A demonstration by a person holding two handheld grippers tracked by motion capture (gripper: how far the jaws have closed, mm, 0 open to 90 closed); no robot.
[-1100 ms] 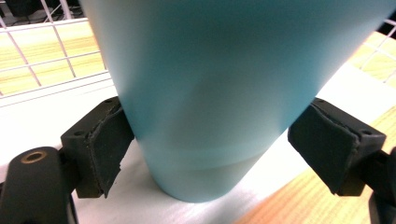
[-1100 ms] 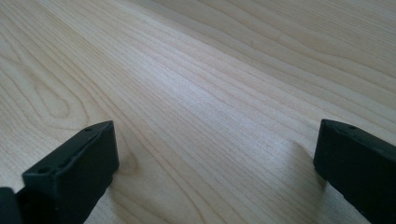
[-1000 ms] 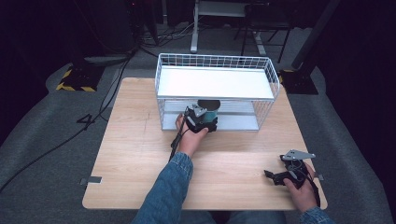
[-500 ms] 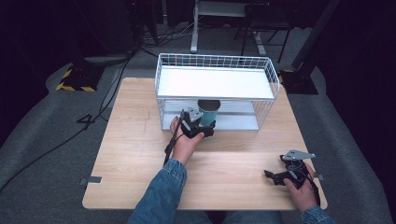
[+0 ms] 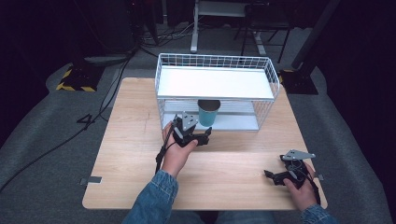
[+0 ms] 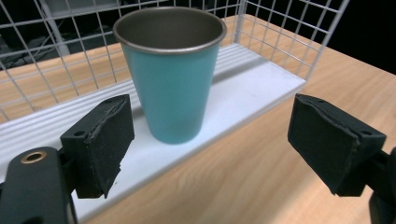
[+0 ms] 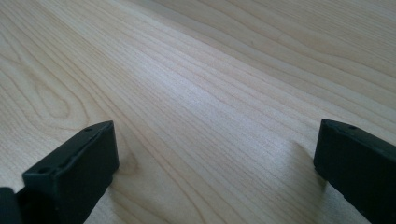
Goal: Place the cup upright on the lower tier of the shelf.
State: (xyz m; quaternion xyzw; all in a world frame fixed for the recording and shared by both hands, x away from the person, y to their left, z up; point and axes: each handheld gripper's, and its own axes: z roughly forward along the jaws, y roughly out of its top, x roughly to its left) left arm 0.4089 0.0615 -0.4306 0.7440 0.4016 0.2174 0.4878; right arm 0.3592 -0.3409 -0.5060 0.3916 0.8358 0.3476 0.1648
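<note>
A teal metal cup (image 5: 208, 112) stands upright on the lower shelf of a white wire rack (image 5: 215, 82), near that shelf's front edge. My left gripper (image 5: 204, 136) sits on the table just in front of it, open. In the left gripper view the cup (image 6: 170, 70) stands beyond the gap of my left gripper (image 6: 217, 137), and both pads are well apart from it. My right gripper (image 5: 271, 177) rests near the table's front right corner, open. In the right gripper view my right gripper (image 7: 215, 158) has bare wood between its fingers.
The rack has a flat white top shelf (image 5: 215, 83) and a wire rim. It stands at the back middle of the wooden table (image 5: 130, 140). Dark floor, cables and stands lie behind the table.
My left gripper has let go of the cup and drawn back toward the person, leaving the cup on the lower shelf. The right gripper has stayed still.
</note>
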